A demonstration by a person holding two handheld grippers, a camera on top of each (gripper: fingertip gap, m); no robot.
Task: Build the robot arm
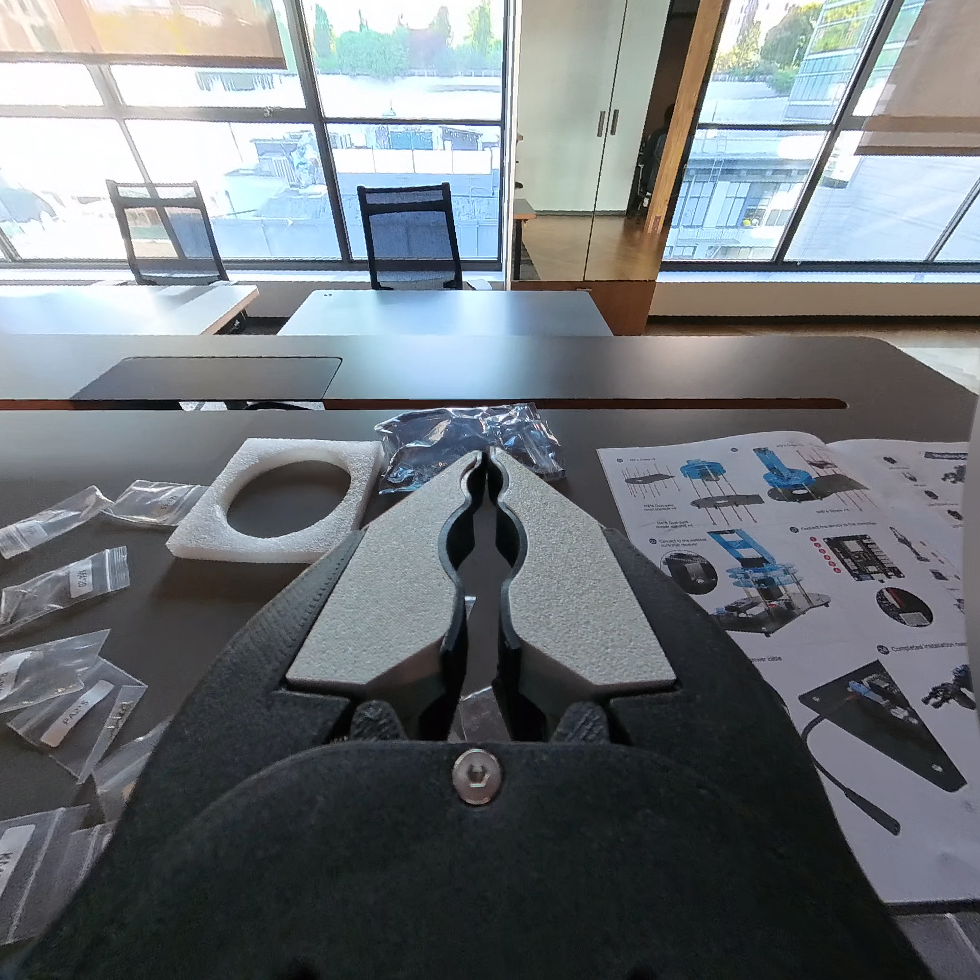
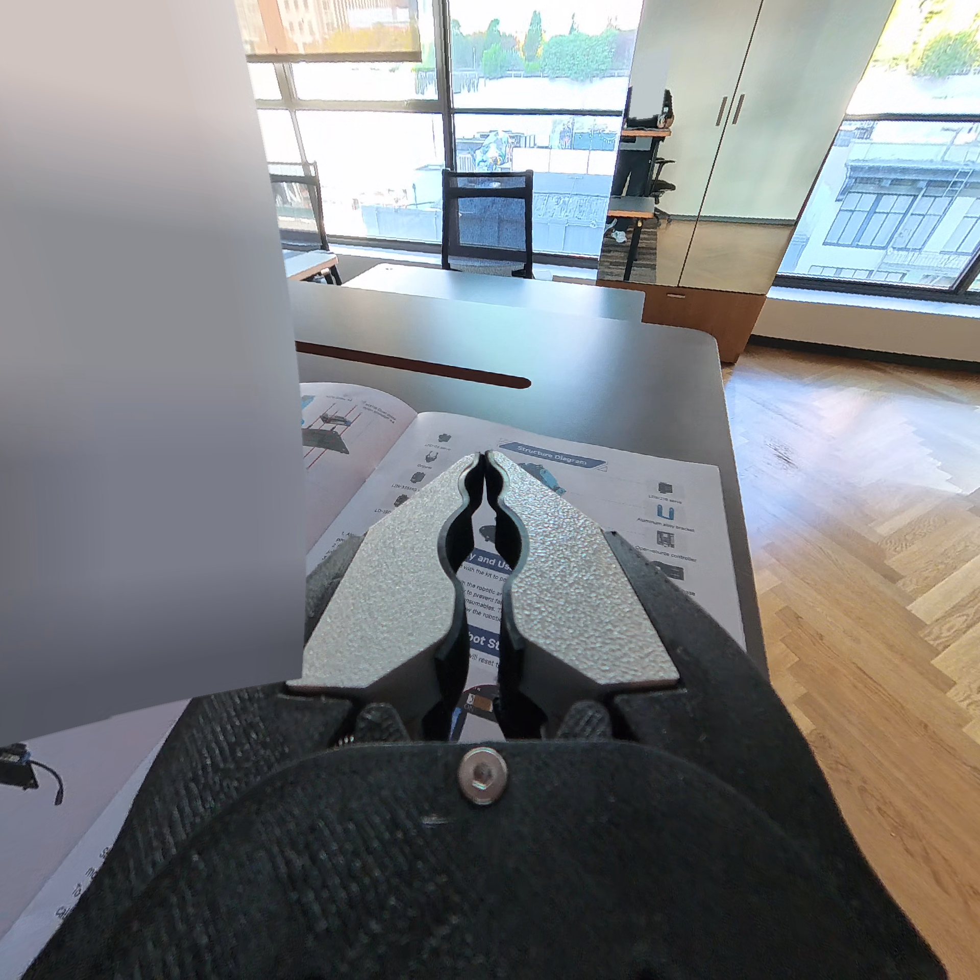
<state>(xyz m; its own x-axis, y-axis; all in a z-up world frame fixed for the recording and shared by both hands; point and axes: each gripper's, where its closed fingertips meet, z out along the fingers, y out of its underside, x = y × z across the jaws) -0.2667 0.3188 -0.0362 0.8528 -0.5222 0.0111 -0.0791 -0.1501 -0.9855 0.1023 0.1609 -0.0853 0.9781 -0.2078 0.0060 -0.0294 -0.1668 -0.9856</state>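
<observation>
My left gripper [image 1: 486, 456] is shut and empty, held above the dark table [image 1: 132, 466]. Just past its tips lies a crinkled clear plastic bag [image 1: 466, 443]. A white foam square with a round hole [image 1: 281, 504] lies to its left. Several small labelled zip bags [image 1: 69, 578] lie further left. An open printed booklet with assembly pictures [image 1: 769, 557] lies to its right. My right gripper [image 2: 485, 457] is shut and empty, held over the same booklet [image 2: 610, 477] near the table's right edge. A large blurred patch covers the left of the right wrist view.
A long slot [image 1: 636, 404] runs across the table behind the items. More tables [image 1: 451, 313] and mesh-backed chairs [image 1: 408, 233] stand by the windows. Wooden floor [image 2: 859, 583] lies beyond the table's right edge. A person [image 2: 639, 159] stands far off by a cabinet. Across from one pair of fingers to the other is roughly 40 cm.
</observation>
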